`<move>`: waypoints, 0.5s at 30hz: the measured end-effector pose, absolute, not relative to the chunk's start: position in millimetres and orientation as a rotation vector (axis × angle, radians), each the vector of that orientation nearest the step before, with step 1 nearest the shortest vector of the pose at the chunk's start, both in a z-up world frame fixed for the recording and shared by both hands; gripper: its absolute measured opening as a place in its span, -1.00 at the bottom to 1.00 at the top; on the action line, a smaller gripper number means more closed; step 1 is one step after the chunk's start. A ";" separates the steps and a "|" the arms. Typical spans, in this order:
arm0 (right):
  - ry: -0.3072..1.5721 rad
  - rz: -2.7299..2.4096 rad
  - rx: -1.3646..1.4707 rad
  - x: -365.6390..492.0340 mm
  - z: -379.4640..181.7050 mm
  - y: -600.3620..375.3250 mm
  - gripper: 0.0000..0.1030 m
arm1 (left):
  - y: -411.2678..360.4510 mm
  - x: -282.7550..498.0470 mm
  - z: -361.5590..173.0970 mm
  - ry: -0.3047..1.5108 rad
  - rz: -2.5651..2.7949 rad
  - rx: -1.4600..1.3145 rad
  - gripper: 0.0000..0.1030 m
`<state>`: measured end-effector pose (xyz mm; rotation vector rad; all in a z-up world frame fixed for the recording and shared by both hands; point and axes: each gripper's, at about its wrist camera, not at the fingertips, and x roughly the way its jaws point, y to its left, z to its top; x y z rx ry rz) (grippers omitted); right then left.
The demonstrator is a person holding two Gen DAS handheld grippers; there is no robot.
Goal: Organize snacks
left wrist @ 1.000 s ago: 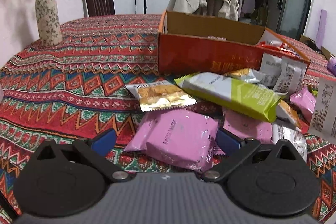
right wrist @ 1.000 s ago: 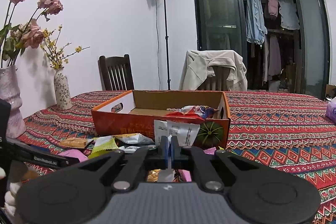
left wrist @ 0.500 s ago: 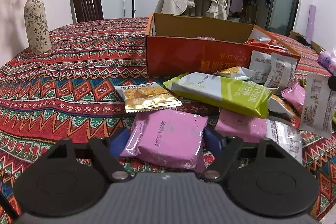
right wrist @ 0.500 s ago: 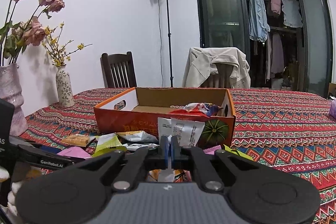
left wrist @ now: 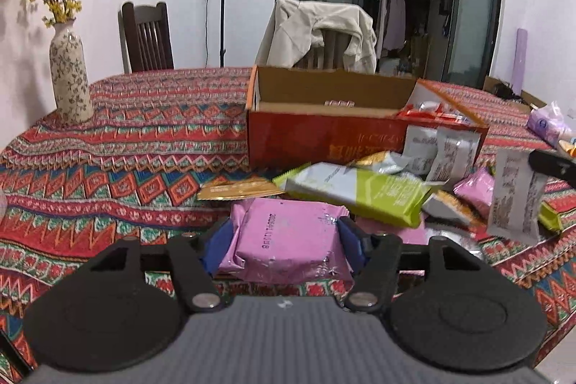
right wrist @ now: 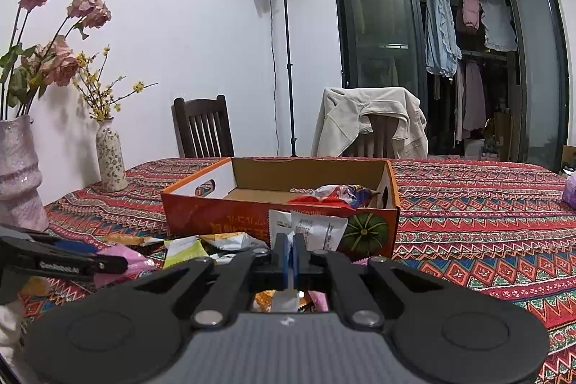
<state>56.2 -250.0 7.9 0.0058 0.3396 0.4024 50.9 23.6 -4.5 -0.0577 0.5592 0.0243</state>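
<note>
My left jaws, just closing, clamp the pink snack packet (left wrist: 288,240) above the patterned surface (left wrist: 126,146) before the orange box (left wrist: 324,135); right jaws pinch a white wrapper (right wrist: 284,303).

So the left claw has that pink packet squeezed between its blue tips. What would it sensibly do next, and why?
Probably carry it over to the orange box and drop it in. The left gripper, whose jaws have just been closing, now presses both sides of the pink packet. The box stands open just beyond the snack pile, with a few snacks already inside and plenty of room left.
</note>
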 end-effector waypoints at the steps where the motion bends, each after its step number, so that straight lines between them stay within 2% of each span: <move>1: 0.339 0.401 0.007 56.8 8.2 -250.3 -0.95 | 22.9 49.2 -1.5 0.549 0.022 -0.057 0.26; 15: 0.274 0.404 0.014 68.9 30.4 -247.6 -0.95 | 8.4 58.8 40.2 0.427 0.003 -0.041 0.26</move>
